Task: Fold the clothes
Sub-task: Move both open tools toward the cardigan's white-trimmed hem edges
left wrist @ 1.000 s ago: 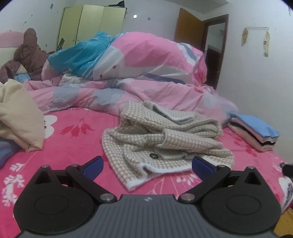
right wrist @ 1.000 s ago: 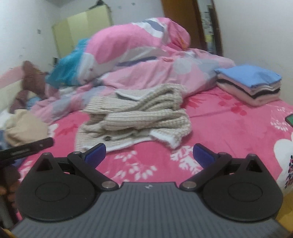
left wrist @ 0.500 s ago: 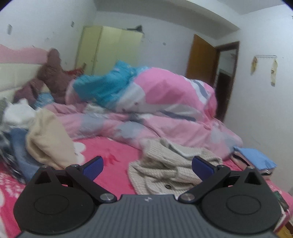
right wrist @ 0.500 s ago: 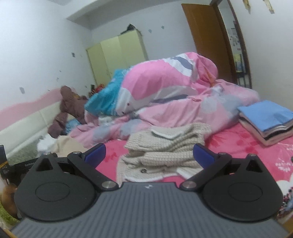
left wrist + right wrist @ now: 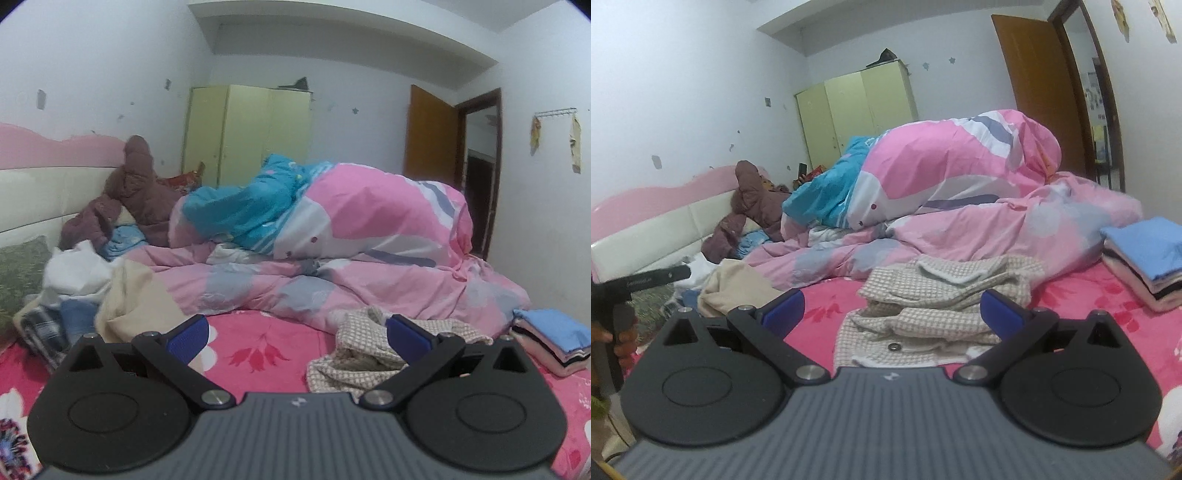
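Both grippers sit wide apart with nothing between the blue pads — the left gripper (image 5: 297, 334) and the right gripper (image 5: 892, 308) are just hanging above the bed, clear of the fabric.

The thing to fold is the beige checked cardigan (image 5: 942, 299), lying in a loose, half-folded bundle on the pink floral bedsheet (image 5: 1082, 306). From the right wrist view it's dead centre, right in front of the fingers, one dark button facing up near its front edge. From the left wrist view the same cardigan (image 5: 351, 354) sits lower right, partly hidden behind the right-hand pad.

Off to the right there's a neat stack of folded clothes (image 5: 1145, 254) with a blue piece on top, well apart from the cardigan. Behind everything, a big pink quilt (image 5: 369, 258) is heaped up with a turquoise jacket (image 5: 251, 210) on it. On the left, a messy pile of unfolded clothes (image 5: 122, 291) — cream, white, denim. A hand (image 5: 622, 338) gripping a black handle shows at the far left edge of the right wrist view.
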Available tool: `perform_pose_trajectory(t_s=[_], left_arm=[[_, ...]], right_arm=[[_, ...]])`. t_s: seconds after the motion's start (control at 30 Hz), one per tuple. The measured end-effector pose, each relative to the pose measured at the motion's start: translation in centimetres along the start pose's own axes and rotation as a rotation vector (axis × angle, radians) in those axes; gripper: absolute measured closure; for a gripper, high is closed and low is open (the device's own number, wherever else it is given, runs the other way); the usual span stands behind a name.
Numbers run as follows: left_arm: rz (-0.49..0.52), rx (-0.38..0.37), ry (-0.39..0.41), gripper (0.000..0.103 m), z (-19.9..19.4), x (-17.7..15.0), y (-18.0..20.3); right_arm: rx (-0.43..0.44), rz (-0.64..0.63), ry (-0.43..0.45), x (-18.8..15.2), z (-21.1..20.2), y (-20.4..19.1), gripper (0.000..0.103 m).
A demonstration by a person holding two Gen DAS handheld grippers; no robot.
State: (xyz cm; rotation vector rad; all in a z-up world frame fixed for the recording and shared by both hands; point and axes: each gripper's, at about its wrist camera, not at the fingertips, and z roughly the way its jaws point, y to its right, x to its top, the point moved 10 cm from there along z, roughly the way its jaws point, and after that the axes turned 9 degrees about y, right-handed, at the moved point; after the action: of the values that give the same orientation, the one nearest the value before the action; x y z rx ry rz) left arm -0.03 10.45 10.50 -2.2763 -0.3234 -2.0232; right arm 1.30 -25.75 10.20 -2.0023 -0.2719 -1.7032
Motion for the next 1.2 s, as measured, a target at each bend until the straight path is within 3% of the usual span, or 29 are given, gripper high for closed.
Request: perform_pose_trajectory(t_s=[0.33,0.5,0.8,1.2], left_arm=[[0.06,-0.021,-0.09,0.0,5.8,-3.4,2.0],[0.034,-0.018,-0.061,0.0,5.4,-4.2,2.0],[0.065,0.0,-0.096,0.0,5.1,-6.9,1.4],[0.028,0.052,-0.099,0.0,4.8,-7.4,2.5]], right_arm=[[0.015,0.085,-0.051,-3.7,5.3,2.8,0.001],[0.002,0.132,-0.069,-5.0,5.9,4.1,0.001],[-0.032,0.134,-0.1,-7.4,4.9,5.1,0.001],[0.029,0.213,-0.11,-8.7,7.8,6.0,0.001]])
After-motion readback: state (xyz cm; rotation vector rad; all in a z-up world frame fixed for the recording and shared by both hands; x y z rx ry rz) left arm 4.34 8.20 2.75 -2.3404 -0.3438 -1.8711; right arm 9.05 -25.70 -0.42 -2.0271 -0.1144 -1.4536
